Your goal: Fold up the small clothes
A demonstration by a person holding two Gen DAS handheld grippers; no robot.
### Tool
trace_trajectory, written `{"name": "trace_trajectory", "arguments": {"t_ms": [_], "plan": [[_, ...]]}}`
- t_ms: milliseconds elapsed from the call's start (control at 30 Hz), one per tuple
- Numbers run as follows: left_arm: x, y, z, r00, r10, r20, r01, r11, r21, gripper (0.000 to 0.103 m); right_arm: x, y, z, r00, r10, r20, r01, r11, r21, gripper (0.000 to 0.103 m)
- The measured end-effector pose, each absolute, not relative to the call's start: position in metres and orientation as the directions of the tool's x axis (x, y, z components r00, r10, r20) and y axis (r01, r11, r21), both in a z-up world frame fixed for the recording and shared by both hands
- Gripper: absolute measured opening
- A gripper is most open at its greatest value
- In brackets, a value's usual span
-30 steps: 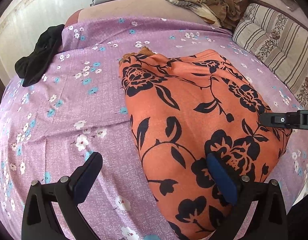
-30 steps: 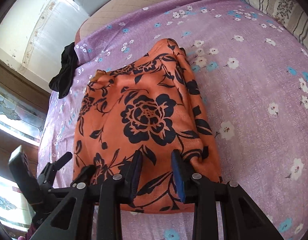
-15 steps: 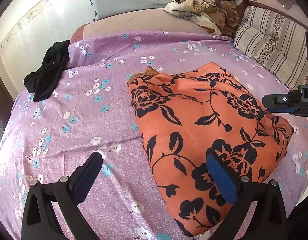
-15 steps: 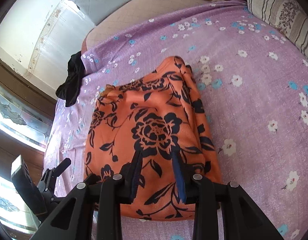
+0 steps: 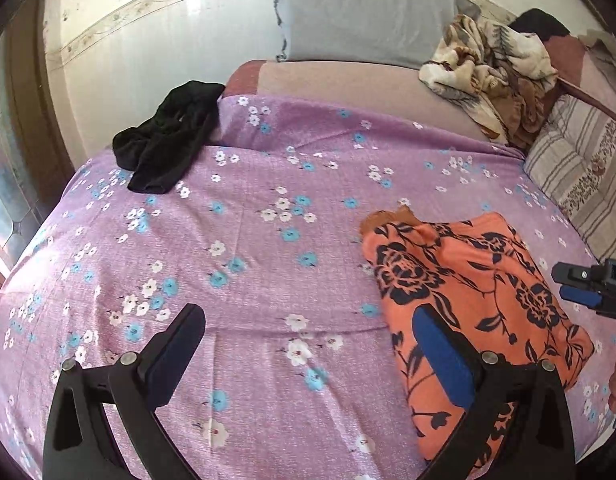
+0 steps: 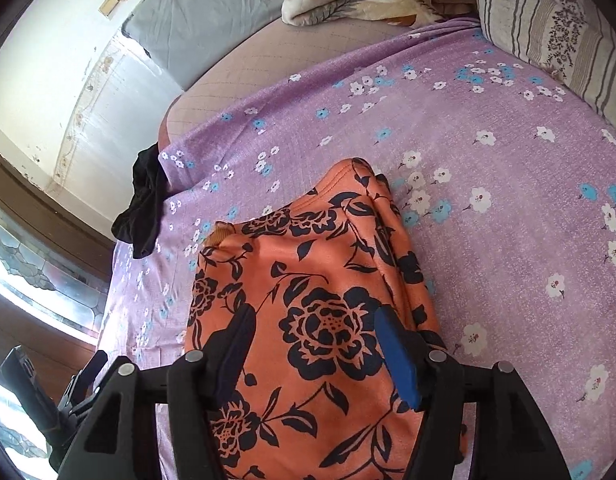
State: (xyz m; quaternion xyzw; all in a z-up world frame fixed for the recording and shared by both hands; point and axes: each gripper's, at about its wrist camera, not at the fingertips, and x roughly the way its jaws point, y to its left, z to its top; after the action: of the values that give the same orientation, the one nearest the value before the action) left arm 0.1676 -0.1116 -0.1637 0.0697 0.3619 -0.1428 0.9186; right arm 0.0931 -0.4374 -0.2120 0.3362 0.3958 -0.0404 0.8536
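Purple floral bedsheet (image 5: 267,240) shows more as both grippers' spread jaws have backed off the folded orange garment (image 6: 308,280)

Floral-sheeted bed (image 5: 247,240): orange garment (image 5: 468,288), black garment (image 5: 163,148)

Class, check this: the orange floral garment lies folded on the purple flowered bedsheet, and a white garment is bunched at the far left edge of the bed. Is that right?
Not quite. The garment bunched at the far left edge is a black garment, not white, as the left wrist view shows. The rest stands: the orange floral garment lies folded on the purple flowered bedsheet.
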Motion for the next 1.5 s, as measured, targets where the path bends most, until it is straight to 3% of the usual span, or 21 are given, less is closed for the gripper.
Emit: {"name": "trace_trajectory", "arguments": {"t_ms": [300, 567, 1067, 1500], "plan": [[0.185, -0.056, -0.143, 0.774, -0.087, -0.628, 0.109, 0.994, -0.003, 0.103, 0.106, -0.425, -0.213, 0.679, 0.202, -0.706, 0.325, 0.779, 0.536, 0.066], [0.193, -0.025, -0.141, 0.785, -0.021, -0.619, 0.023, 1.000, -0.005, 0.103, 0.110, -0.424, -0.214, 0.682, 0.204, -0.703, 0.326, 0.775, 0.541, 0.066], [0.190, -0.044, -0.143, 0.780, -0.040, -0.625, 0.065, 0.998, 0.018, 0.103, 0.106, -0.433, -0.217, 0.679, 0.207, -0.704, 0.331, 0.770, 0.546, 0.066], [0.181, -0.097, -0.163, 0.749, -0.103, -0.654, 0.199, 0.977, 0.074, 0.103, 0.084, -0.471, -0.231, 0.685, 0.197, -0.701, 0.372, 0.733, 0.570, 0.066]]}}
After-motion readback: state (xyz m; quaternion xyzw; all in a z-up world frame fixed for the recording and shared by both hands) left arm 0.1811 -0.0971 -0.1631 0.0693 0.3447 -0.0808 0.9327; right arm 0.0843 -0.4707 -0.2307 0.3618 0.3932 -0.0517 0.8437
